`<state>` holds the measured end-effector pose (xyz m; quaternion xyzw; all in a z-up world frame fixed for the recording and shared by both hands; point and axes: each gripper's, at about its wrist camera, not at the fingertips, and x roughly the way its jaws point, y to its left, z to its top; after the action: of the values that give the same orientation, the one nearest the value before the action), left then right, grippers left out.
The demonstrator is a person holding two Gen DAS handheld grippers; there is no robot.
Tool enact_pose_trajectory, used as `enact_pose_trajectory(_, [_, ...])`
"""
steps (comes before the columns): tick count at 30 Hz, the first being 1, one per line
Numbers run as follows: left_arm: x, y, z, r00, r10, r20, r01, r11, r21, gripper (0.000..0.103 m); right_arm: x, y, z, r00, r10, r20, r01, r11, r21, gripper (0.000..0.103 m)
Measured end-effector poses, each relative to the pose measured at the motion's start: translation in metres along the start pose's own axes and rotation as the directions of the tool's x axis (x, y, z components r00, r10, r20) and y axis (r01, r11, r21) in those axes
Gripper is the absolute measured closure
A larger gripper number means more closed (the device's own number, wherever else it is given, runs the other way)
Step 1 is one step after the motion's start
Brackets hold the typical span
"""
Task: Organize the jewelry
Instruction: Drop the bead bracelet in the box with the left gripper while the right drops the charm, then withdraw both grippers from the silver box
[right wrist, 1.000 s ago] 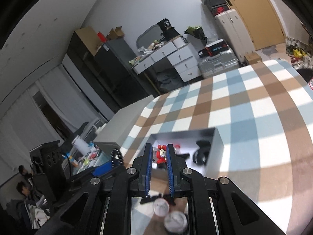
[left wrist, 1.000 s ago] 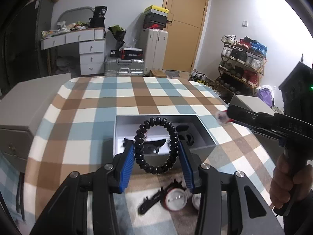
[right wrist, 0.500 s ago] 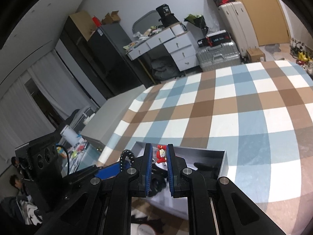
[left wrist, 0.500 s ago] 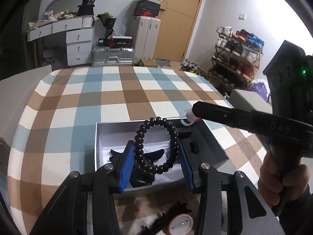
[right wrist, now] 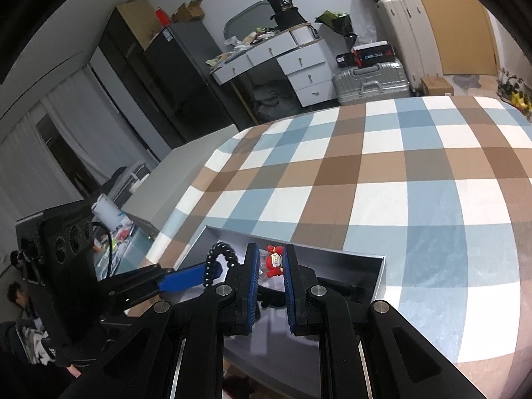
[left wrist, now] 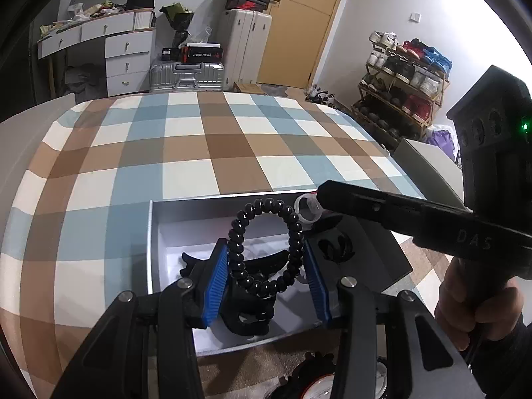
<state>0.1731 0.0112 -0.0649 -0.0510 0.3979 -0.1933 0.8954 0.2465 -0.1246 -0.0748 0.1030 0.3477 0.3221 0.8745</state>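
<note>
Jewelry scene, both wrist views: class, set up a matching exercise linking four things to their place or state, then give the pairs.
Things:
1. black spiral bracelet
2. small red charm
3. black hair claw
4. open box

Place or state:
A. lying in the dark right half of the box
B. resting on the checked cloth
C. gripped by the left gripper
D. pinched by the right gripper

Pairs: 1-C, 2-D, 3-A, 4-B

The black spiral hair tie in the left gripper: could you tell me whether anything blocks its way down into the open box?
Partly: the black hair claw lies in the box right below the hair tie, and the right gripper hovers over the far rim.
</note>
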Motion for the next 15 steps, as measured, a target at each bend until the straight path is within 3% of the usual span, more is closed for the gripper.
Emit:
enact_pose_trajectory(9, [0.002,-0.007,0.010,1.000,-0.024,0.000,0.024,0.999,0.029,0.059,-0.008,-0.010,0.000,0.999,-0.005,0.038,0.004,1.000,0.027,0.086])
enact_pose_trajectory(13, [0.000,-0.016,0.010,1.000,-0.002,0.006,0.002,0.998,0.067,0.039,-0.023,-0.014,-0.003,0.997,-0.005,0.080,0.000,0.998,0.056,0.073])
enact_pose_trajectory(15, [-0.006,-0.016,0.008,0.999,0.020,0.036,-0.022,0.998,0.061,0.036,-0.033,-0.013,-0.007,0.994,-0.015,0.110,0.009,0.998,0.055,0.061])
